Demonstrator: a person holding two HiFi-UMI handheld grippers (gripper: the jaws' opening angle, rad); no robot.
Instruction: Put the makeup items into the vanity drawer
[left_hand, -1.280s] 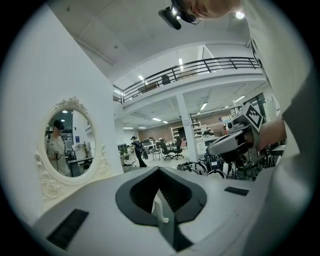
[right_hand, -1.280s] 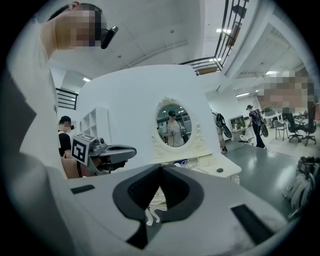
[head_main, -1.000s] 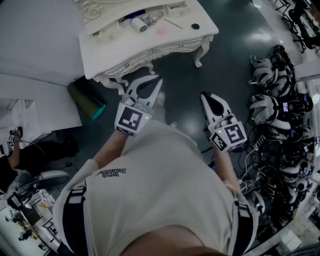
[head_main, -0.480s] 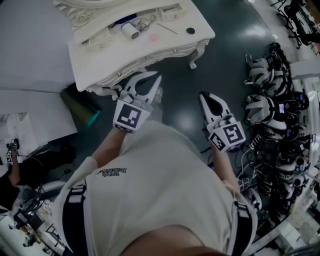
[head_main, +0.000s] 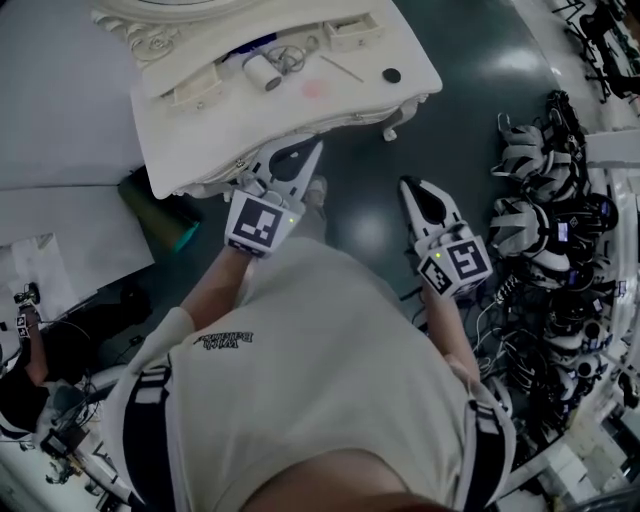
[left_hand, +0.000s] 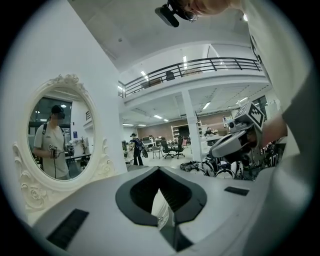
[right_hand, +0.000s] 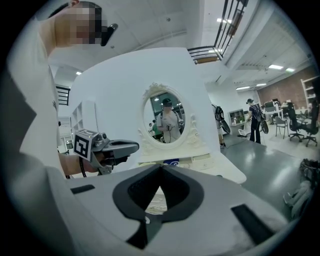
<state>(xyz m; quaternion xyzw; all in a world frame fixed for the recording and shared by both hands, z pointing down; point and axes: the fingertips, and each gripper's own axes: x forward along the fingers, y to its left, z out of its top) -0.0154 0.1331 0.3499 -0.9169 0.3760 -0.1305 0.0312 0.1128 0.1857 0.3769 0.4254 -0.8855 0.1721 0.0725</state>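
The white vanity (head_main: 230, 125) fills the 12 o'clock part of my head view. Its tabletop carries everything I am after, and its oval mirror (right_hand: 167, 119) stands at the back. At 3 o'clock a heap of headsets (head_main: 540, 215) and cables lines the dark floor (head_main: 470, 110). At 9 o'clock a teal bin (head_main: 168, 214) sits by the vanity's leg. Neither lies between me and the tabletop. My own shirt (head_main: 320, 380) blocks the whole 6 o'clock half of that view. My left tool (head_main: 316, 148) is closed with nothing in it, its tips reaching the vanity's front edge in the head view. My right tool (head_main: 406, 186) is closed and empty too, out over bare floor and apart from the vanity. The makeup items lie toward the back of the tabletop. There is a white cylinder (head_main: 263, 72), a thin stick (head_main: 342, 68) at its 3 o'clock, and a small black round piece (head_main: 391, 75) nearest the right corner. A blue thing behind the cylinder is half hidden and I cannot name it. The front drawer shows only edge-on under the rim, partly behind my left tool, so I cannot tell whether it is open. Compared with a second ago, both tools are closer to the vanity.
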